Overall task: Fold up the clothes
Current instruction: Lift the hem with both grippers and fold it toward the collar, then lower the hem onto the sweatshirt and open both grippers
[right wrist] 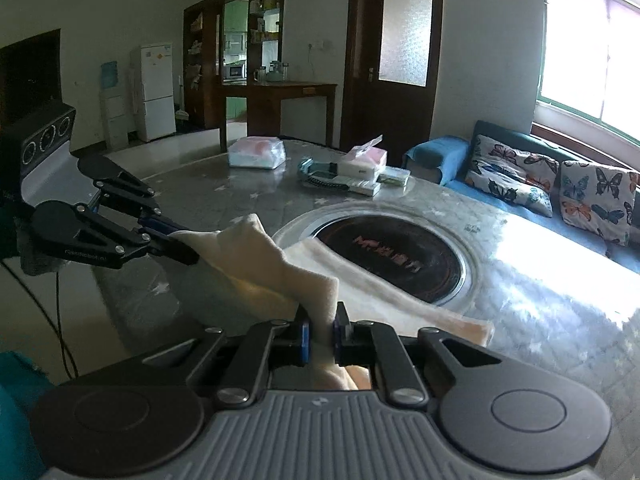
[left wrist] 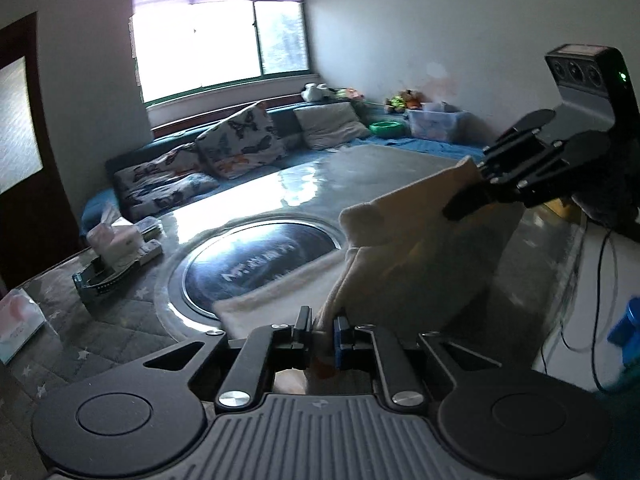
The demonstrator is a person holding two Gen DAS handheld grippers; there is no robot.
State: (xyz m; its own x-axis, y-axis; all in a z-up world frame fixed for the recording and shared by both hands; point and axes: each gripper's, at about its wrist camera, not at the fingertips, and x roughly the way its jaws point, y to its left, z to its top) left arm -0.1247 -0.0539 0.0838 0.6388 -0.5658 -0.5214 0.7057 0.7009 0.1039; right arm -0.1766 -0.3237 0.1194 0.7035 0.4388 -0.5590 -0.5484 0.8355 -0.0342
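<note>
A cream fleece garment (left wrist: 420, 248) is lifted off the grey table (left wrist: 304, 184), with its far part still lying beside the round black hotplate (left wrist: 260, 264). My left gripper (left wrist: 322, 330) is shut on one edge of the garment. My right gripper (left wrist: 466, 196) is shut on the opposite edge, at upper right in the left wrist view. In the right wrist view my right gripper (right wrist: 322, 334) pinches the garment (right wrist: 264, 268), and my left gripper (right wrist: 182, 246) holds it at the left. The cloth sags between the two.
Tissue packs and a remote (right wrist: 352, 172) lie on the table's far side, with a plastic bag (right wrist: 256, 152) beside them. A sofa with butterfly cushions (left wrist: 236, 144) lines the window wall. A cable (left wrist: 600, 320) hangs off the table's right edge.
</note>
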